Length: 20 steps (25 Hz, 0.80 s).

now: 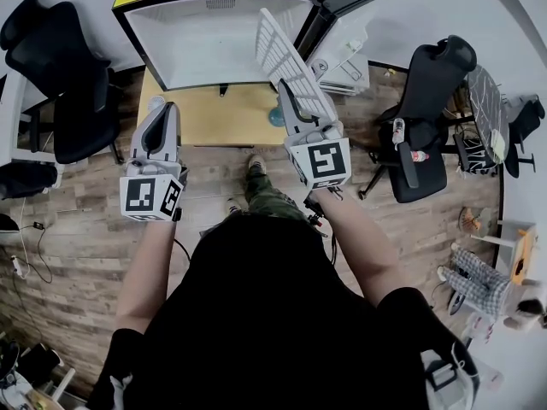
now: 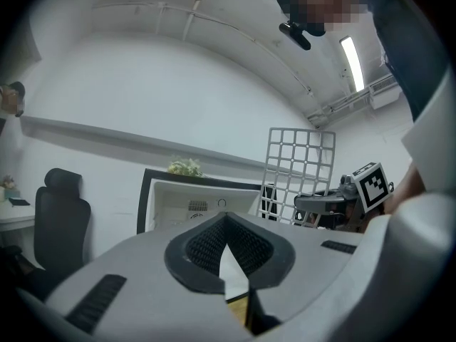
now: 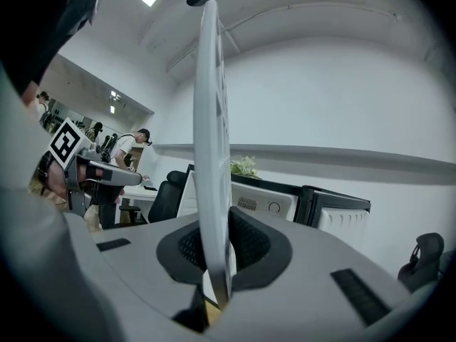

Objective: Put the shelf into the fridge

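The fridge (image 1: pixel 214 41) stands open ahead of me, its white inside bare. A white wire shelf (image 1: pixel 291 62) stands on edge in front of the fridge's right side, with my right gripper (image 1: pixel 286 101) shut on its lower edge. In the right gripper view the shelf (image 3: pixel 212 120) runs edge-on straight up from the right gripper (image 3: pixel 217 262), with the fridge (image 3: pixel 263 201) behind it. My left gripper (image 1: pixel 158 114) hangs to the left, apart from the shelf, shut and empty. In the left gripper view the left gripper (image 2: pixel 226 223) points at the fridge (image 2: pixel 199 198), and the shelf (image 2: pixel 299 169) shows upright at the right.
The fridge door (image 1: pixel 346 24) hangs open at the right. A light wooden platform (image 1: pixel 214 114) lies under the fridge. Black office chairs stand at the left (image 1: pixel 60 67) and the right (image 1: pixel 427 101). A person (image 3: pixel 132 152) stands far off by a desk.
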Each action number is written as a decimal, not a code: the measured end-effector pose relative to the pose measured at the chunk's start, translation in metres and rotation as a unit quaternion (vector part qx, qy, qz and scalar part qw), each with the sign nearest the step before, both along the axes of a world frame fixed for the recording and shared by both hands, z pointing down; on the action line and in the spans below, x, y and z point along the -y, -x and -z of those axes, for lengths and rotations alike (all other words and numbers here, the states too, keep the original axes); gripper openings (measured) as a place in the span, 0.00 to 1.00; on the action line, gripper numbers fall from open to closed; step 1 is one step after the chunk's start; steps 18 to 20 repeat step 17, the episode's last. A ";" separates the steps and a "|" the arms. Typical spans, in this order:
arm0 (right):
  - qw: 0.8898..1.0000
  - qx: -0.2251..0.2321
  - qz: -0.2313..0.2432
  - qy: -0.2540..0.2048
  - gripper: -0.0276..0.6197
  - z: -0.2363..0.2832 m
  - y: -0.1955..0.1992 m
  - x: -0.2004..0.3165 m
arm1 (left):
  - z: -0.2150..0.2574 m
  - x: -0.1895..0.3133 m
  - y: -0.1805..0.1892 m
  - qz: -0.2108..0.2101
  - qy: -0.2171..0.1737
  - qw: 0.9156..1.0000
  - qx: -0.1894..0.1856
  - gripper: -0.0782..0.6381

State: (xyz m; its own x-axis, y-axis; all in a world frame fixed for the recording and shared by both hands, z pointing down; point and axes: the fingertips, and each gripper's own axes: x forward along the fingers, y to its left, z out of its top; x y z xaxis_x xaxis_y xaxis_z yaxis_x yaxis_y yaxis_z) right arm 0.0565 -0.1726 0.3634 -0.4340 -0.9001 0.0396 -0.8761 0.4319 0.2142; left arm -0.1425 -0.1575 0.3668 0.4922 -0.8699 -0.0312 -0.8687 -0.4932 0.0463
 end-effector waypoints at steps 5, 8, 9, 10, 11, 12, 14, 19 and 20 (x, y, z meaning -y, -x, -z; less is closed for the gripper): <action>1.000 -0.002 -0.001 -0.012 0.11 0.010 -0.002 0.000 | -0.001 0.002 0.002 -0.002 -0.001 1.000 0.007 0.13; 1.000 -0.012 -0.002 -0.019 0.11 0.009 -0.005 -0.001 | -0.003 0.002 0.004 -0.002 0.002 1.000 0.007 0.13; 1.000 -0.014 -0.002 -0.022 0.11 0.010 -0.005 -0.002 | -0.004 0.002 0.005 -0.002 0.003 1.000 0.007 0.13; 1.000 -0.014 -0.003 -0.026 0.11 0.011 -0.005 -0.003 | -0.004 0.002 0.005 -0.002 0.003 1.000 0.007 0.13; 0.999 -0.013 -0.004 -0.029 0.11 0.013 -0.006 -0.003 | -0.005 0.002 0.006 -0.002 0.004 1.000 0.008 0.13; 0.999 -0.012 -0.006 -0.031 0.11 0.014 -0.006 -0.003 | -0.005 0.002 0.006 -0.002 0.005 1.000 0.008 0.13; 0.999 -0.009 -0.009 -0.032 0.11 0.015 -0.007 -0.004 | -0.006 0.002 0.007 -0.002 0.006 1.000 0.007 0.13; 0.999 -0.001 -0.016 -0.033 0.11 0.017 -0.007 -0.004 | -0.006 0.002 0.008 -0.003 0.005 1.000 0.006 0.13; 0.999 -0.001 -0.016 -0.033 0.11 0.017 -0.007 -0.004 | -0.006 0.002 0.008 -0.003 0.005 1.000 0.006 0.13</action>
